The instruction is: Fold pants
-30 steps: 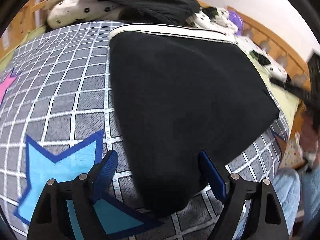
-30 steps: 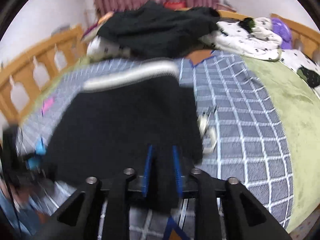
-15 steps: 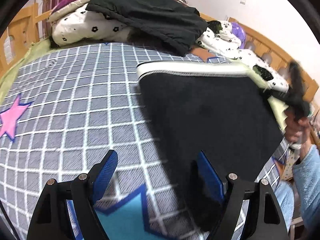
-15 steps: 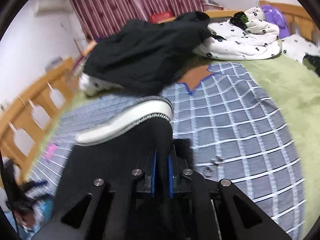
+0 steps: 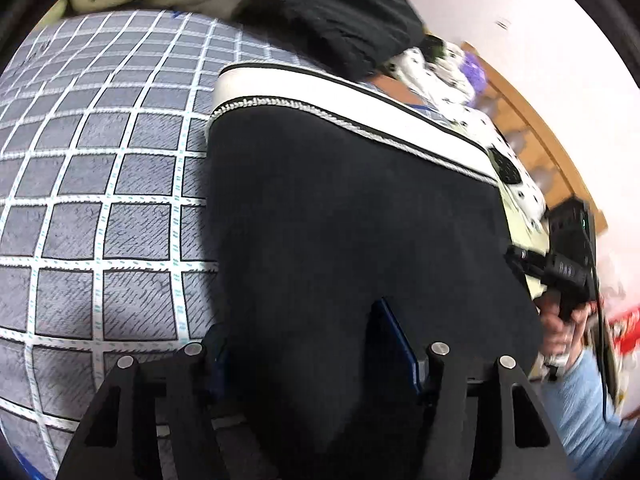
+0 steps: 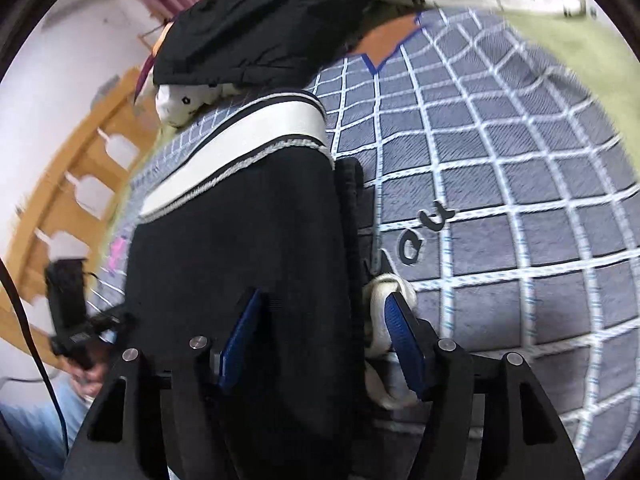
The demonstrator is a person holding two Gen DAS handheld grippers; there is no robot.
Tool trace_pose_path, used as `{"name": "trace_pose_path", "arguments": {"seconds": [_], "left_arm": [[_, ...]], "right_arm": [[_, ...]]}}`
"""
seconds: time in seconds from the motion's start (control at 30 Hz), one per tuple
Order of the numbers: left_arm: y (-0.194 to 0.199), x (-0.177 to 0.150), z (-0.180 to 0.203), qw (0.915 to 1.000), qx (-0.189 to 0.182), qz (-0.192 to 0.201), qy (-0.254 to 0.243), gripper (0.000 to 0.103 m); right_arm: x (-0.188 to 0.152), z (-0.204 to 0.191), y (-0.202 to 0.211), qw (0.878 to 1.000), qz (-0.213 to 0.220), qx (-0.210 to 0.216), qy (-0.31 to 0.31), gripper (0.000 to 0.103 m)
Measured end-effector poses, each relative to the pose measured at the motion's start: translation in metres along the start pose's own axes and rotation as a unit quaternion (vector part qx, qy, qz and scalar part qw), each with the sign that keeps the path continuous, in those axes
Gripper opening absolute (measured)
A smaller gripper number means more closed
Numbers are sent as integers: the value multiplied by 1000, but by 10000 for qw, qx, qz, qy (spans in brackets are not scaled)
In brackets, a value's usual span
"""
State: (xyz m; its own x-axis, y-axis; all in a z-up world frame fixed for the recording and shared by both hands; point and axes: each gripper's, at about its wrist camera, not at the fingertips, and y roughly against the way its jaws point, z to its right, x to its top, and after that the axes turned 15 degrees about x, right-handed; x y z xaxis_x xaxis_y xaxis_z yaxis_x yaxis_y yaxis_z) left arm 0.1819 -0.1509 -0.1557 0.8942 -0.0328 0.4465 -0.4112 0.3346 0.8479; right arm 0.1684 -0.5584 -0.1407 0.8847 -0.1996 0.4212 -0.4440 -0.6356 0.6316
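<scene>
On the bed | black pants laid folded, white waistband far | right hand-held gripper, clenched on cloth half a second ago, now spread, hem released | left hand-held gripper spread astride near edge | fold judged set down.

One pair of pants, two grippers, left and right, one checked blanket, one black jacket, one drawstring.
</scene>
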Motion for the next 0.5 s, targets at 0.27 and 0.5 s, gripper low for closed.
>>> {"name": "trace_pose_path", "arguments": {"seconds": [0.27,0.5], "left_arm": [[35,13,-14,9988,-460,100,108,17],[113,21,-74,9984,-97,547,86,16]], "right_arm": [[11,-40,7,9989,166,400,-174,22],[-2,-148,-4,9963,552,566,350,20]]}}
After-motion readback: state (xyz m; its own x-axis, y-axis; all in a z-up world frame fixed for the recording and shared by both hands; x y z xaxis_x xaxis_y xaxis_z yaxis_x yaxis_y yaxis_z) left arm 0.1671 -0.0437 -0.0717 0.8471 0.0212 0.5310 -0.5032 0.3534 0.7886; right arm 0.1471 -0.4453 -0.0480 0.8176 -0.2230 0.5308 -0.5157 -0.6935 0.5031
